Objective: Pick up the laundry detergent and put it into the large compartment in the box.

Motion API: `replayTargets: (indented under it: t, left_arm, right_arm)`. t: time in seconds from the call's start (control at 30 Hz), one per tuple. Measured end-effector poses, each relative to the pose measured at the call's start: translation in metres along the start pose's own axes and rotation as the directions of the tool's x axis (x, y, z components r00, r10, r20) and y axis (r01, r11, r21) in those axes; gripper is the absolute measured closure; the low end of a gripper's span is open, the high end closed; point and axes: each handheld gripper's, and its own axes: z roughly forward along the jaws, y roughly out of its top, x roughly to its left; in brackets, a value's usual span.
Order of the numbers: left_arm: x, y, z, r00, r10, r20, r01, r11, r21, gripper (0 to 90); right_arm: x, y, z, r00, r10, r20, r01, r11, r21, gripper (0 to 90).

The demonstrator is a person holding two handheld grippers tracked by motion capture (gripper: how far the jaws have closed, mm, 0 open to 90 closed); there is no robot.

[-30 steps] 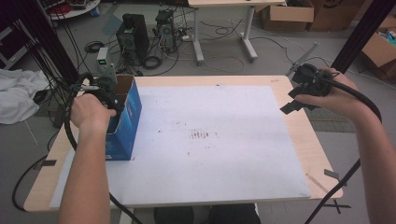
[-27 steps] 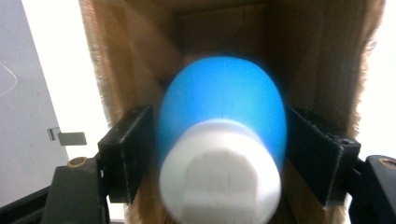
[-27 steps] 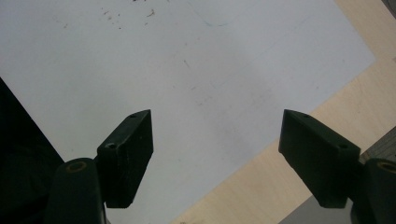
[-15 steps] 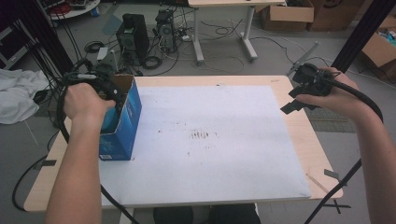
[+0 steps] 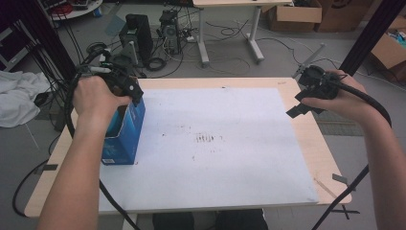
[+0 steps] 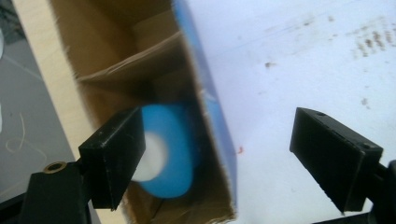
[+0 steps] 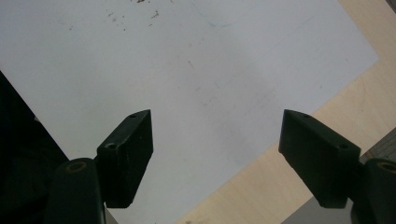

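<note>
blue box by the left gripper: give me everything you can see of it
The blue box is an open-topped carton, blue printed outside and plain brown cardboard inside, with a cardboard divider across its interior. It stands upright near the left edge of the white sheet on the table. In the left gripper view a round blue object with a white centre lies inside it, blurred. The left gripper hovers over the opening, its jaws having just been opening, one above the interior, one outside the wall; no contact shows.

A blue box with a plain brown cardboard inside stands at nine o'clock on the white sheet, which carries dark speckles at its middle. Inside the box lies a light-blue roll with a white core. Both grippers' jaws are black.
</note>
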Motion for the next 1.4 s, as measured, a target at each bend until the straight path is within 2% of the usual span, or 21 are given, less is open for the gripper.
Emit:
replayTargets:
  t: [0.07, 0.2, 0.37, 0.53, 0.73, 1.1, 1.33, 1.4]
  left_arm:
    - [-0.009, 0.003, 0.0, 0.9995, 0.026, 0.017, -0.026, 0.9997, 0.0, 18.8]
    - [-0.024, 0.007, 0.001, 0.9971, 0.075, 0.014, -0.075, 0.9971, -0.014, 17.6]
    - [-0.045, 0.01, 0.004, 0.99, 0.132, 0.047, -0.13, 0.9905, -0.043, 16.5]
    - [-0.065, 0.013, 0.007, 0.9798, 0.187, 0.07, -0.182, 0.9806, -0.073, 16.5]
    - [-0.086, 0.014, 0.013, 0.9646, 0.249, 0.088, -0.239, 0.9647, -0.111, 15.7]
    - [-0.122, 0.015, 0.033, 0.9371, 0.327, 0.123, -0.313, 0.9423, -0.118, 15.6]
    - [-0.136, 0.018, 0.046, 0.9217, 0.366, 0.129, -0.356, 0.9296, -0.096, 15.5]
    - [-0.14, 0.018, 0.049, 0.9187, 0.369, 0.142, -0.358, 0.9286, -0.099, 15.5]
  right_arm:
    - [0.002, 0.001, 0.0, 1.0, -0.001, 0.002, 0.001, 1.0, 0.004, 26.0]
    - [0.004, 0.003, 0.001, 1.0, -0.003, -0.001, 0.003, 1.0, 0.006, 25.9]
    - [0.006, 0.004, -0.001, 1.0, -0.002, 0.004, 0.002, 1.0, 0.009, 25.9]
    - [0.007, 0.004, -0.003, 0.9999, -0.004, 0.009, 0.004, 1.0, 0.011, 25.9]
    - [0.009, 0.004, -0.006, 0.9999, -0.004, 0.013, 0.004, 1.0, 0.008, 26.0]
    - [0.011, 0.005, -0.009, 0.9999, -0.005, 0.014, 0.005, 1.0, 0.009, 25.9]
    - [0.01, 0.003, -0.009, 0.9999, -0.002, 0.015, 0.002, 1.0, 0.013, 25.9]
    - [0.009, 0.003, -0.008, 0.9999, -0.002, 0.014, 0.001, 1.0, 0.012, 25.9]
